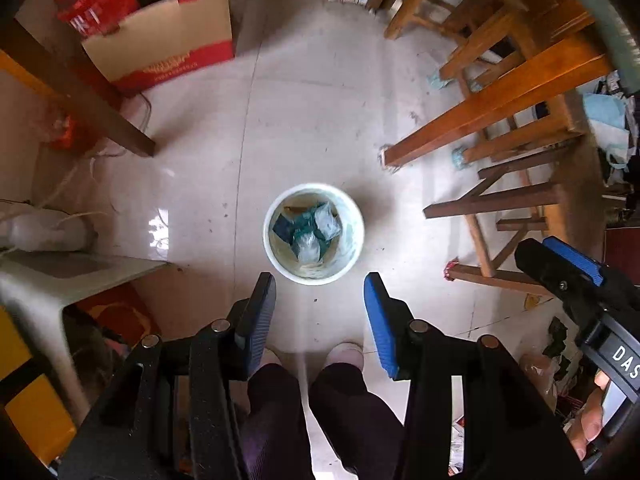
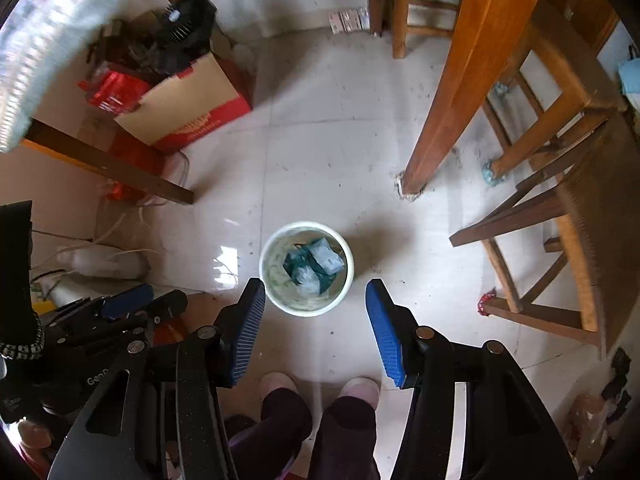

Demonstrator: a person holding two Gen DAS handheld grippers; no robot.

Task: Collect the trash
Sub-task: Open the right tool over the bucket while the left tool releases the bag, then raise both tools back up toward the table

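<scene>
A round white bin (image 1: pixel 357 216) (image 2: pixel 349 254) stands on the pale tiled floor, seen from high above. Inside it lie teal and clear plastic packets (image 1: pixel 308 234) (image 2: pixel 314 266). My left gripper (image 1: pixel 319 286) hangs above the bin's near rim, pointing down, its blue-padded jaws apart with nothing between them. My right gripper (image 2: pixel 315 286) hovers in the same way, open and empty. In the left wrist view the right gripper (image 1: pixel 560 264) shows at the right edge. The left gripper (image 2: pixel 128 300) appears at the left of the right wrist view.
The person's legs and pale slippers (image 1: pixel 344 354) stand just before the bin. Wooden table legs (image 1: pixel 480 108) and chairs (image 2: pixel 520 216) crowd the right. A red and tan cardboard box (image 1: pixel 168 52), a dark wooden leg (image 1: pixel 80 92) and cables lie to the left.
</scene>
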